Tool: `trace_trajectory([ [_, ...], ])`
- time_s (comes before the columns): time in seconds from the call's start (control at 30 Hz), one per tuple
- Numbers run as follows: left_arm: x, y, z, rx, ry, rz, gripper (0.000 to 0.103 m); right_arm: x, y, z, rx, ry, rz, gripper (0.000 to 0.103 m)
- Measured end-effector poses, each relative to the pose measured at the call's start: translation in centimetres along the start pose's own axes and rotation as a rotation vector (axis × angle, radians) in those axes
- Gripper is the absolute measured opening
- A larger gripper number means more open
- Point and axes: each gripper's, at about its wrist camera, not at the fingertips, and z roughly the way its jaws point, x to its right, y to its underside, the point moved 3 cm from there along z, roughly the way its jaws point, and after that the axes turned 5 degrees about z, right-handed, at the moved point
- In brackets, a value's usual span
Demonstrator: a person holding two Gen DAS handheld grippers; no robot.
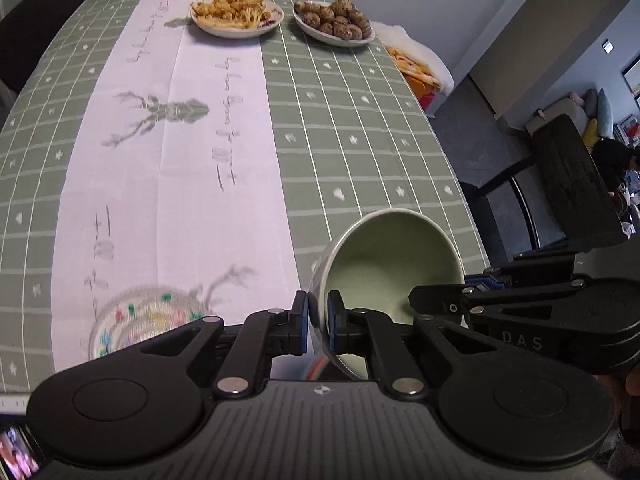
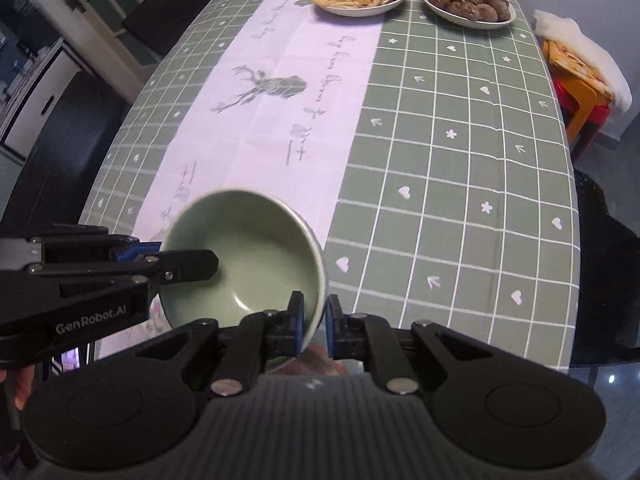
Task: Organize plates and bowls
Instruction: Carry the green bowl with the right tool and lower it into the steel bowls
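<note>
In the left wrist view, a floral plate (image 1: pixel 148 320) sits on the white table runner (image 1: pixel 180 160) at 7 o'clock. At 5 o'clock the left gripper (image 1: pixel 318 324) is clamped on the rim of the pale green bowl (image 1: pixel 394 264), held off the cloth; the right gripper (image 2: pixel 315 322) pinches the opposite rim. At 12 o'clock, far off, the plate of fried food (image 1: pixel 237 14) and, to 1 o'clock, the plate of brown buns (image 1: pixel 334 20) look untouched. Judging from this, sorting has barely begun: only the bowl is in hand, with nothing stacked
</note>
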Motion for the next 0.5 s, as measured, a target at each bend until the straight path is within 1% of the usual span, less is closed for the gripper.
trace_trajectory([
  [0.13, 0.9, 2.9, 0.2, -0.057, 0.007, 0.009, 0.010, -0.6, 3.2, -0.1, -0.053, 0.015, -0.048, 0.009],
  [0.27, 1.4, 5.3, 1.8, -0.129, 0.018, 0.011, 0.010, -0.5, 5.8, 1.3, -0.118, 0.031, -0.072, 0.009],
  [0.37, 1.7, 6.7, 3.1, -0.179, 0.015, 0.016, 0.010, -0.1, 7.1, 2.6, -0.160, 0.040, -0.070, 0.009],
  [0.5, 1.9, 7.5, 4.0, -0.204, 0.008, 0.020, 0.010, 0.1, 7.8, 3.6, -0.181, 0.056, -0.080, 0.009],
])
